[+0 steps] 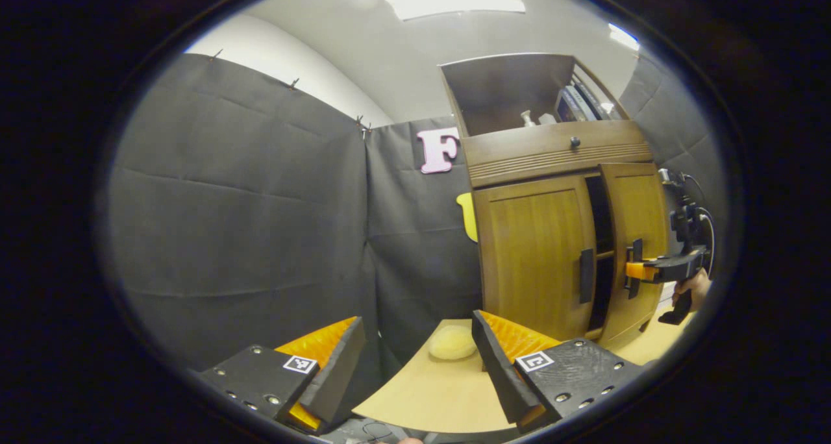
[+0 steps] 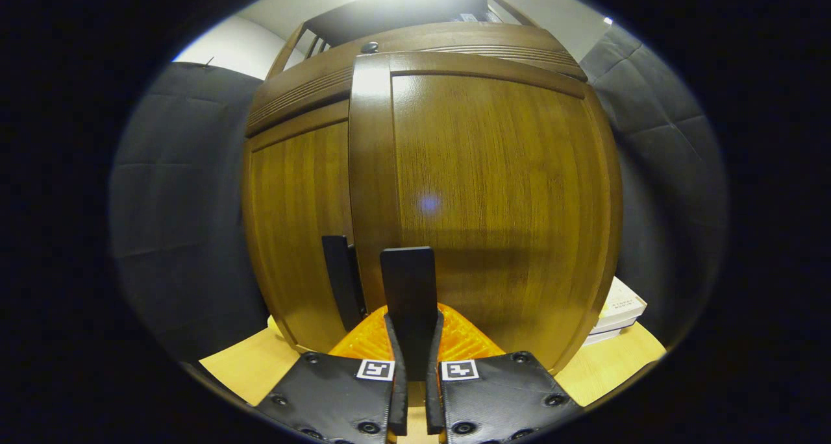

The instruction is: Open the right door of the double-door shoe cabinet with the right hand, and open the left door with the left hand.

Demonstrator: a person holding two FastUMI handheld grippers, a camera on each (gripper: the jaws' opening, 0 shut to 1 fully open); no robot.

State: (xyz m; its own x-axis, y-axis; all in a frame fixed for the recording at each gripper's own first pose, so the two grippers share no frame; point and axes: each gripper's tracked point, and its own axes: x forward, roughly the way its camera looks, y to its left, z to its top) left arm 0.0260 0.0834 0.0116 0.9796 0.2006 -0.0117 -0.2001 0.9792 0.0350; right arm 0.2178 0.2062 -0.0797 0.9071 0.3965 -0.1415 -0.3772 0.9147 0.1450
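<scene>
We are holding the right gripper (image 2: 413, 340) with its fingers clamped on the right door handle (image 2: 408, 301) of the shoe cabinet (image 1: 552, 236). The right door (image 1: 636, 243) is standing ajar, showing a dark gap beside the left door (image 1: 535, 256), which is sitting flush. We are keeping the left gripper (image 1: 419, 359) well back over the bench (image 1: 428, 392), fingers spread wide and gripping nothing, the left door handle (image 1: 586, 275) untouched.
</scene>
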